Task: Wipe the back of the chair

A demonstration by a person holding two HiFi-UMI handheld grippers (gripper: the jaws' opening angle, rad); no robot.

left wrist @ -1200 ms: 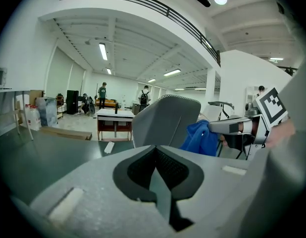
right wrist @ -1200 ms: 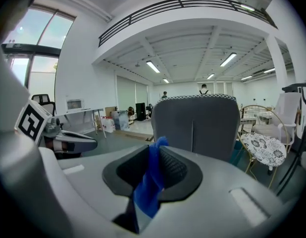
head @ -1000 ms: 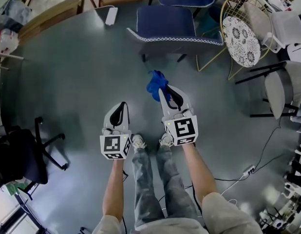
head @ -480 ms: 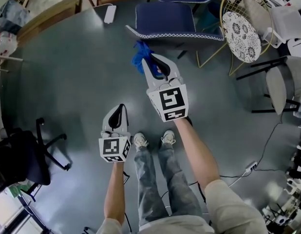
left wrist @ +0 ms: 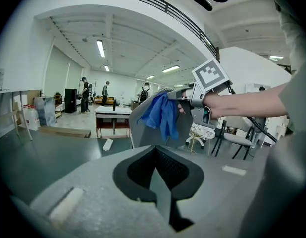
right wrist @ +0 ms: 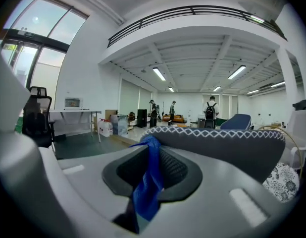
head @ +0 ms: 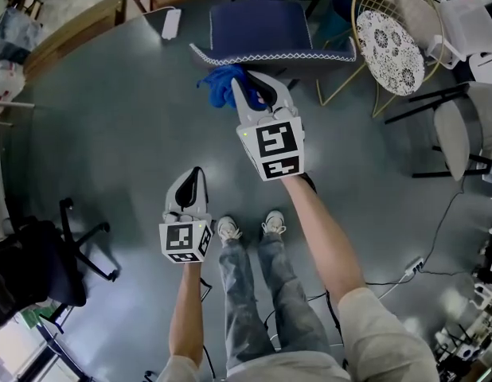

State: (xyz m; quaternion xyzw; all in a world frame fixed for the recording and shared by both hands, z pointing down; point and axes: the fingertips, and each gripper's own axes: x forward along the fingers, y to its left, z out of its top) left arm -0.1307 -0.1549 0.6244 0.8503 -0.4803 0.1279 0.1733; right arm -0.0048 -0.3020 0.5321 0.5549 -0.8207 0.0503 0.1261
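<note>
Chair back (head: 326,56), on the floor just beyond the right tongs (head: 254,82): press the blue cloth (head: 220,86) pinched there flat against it, sweep sideways, keep the empty, pressed-together left tongs (head: 197,173) clear.

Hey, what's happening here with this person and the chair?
A person standing behind a dark blue padded chair with white zigzag trim holds a two-jaw gripper in each hand. The right gripper is shut on a crumpled blue cloth, held up at the top edge of the chair's back. The left gripper hangs lower, jaws together, holding nothing.
</note>
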